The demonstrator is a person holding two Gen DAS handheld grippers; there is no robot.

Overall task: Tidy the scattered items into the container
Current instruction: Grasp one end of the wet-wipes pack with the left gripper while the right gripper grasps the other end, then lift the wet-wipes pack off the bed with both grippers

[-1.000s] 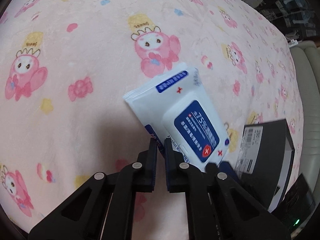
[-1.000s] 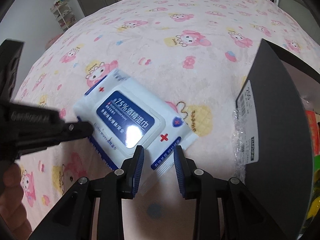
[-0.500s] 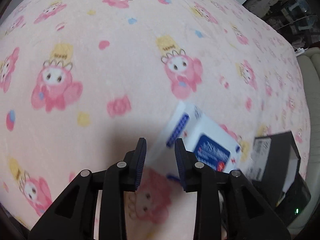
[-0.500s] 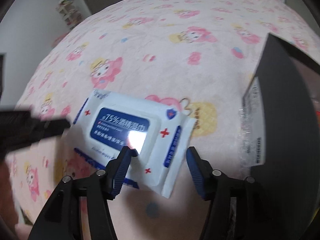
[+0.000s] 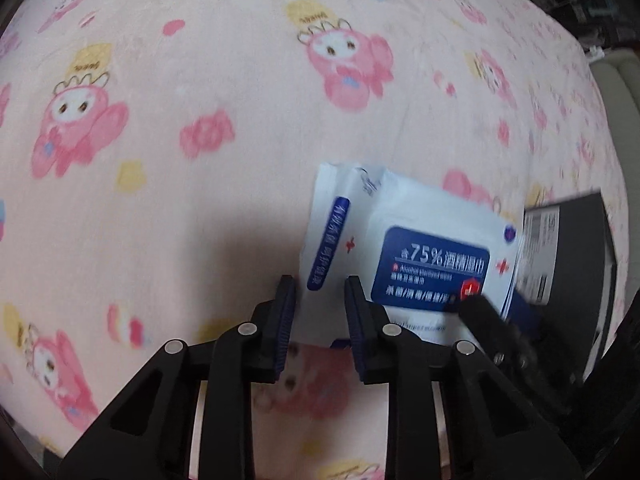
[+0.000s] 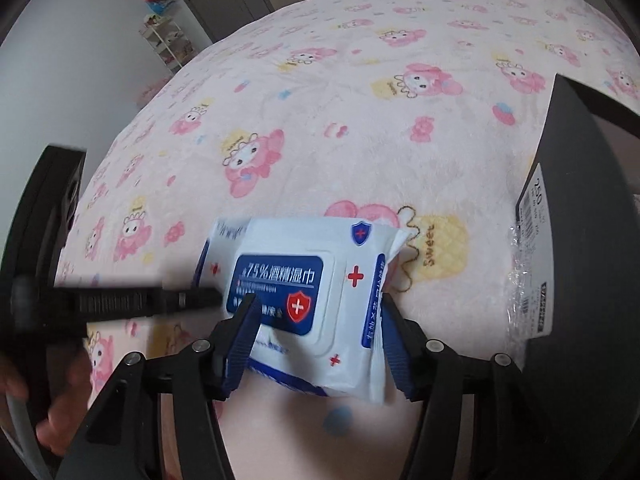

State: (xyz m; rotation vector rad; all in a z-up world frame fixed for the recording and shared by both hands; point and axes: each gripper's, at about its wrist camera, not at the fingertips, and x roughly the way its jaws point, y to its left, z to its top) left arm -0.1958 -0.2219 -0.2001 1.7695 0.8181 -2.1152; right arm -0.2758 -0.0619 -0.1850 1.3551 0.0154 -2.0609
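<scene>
Straddling the wipes pack [image 6: 316, 292], your right gripper [image 6: 316, 316] has its jaws either side of it; they have just been closing, and you cannot tell whether the pads press yet. Your left gripper [image 5: 320, 300], also closing, stands parted over the pack's end seam, apparently not gripping. The pack lies on the pink blanket [image 6: 360, 100], just beside the black box [image 6: 580, 240], whose inside is hidden.

Home bedrm, cartoon blanket [image 6: 360, 128], shelf rack [image 6: 168, 44]
</scene>
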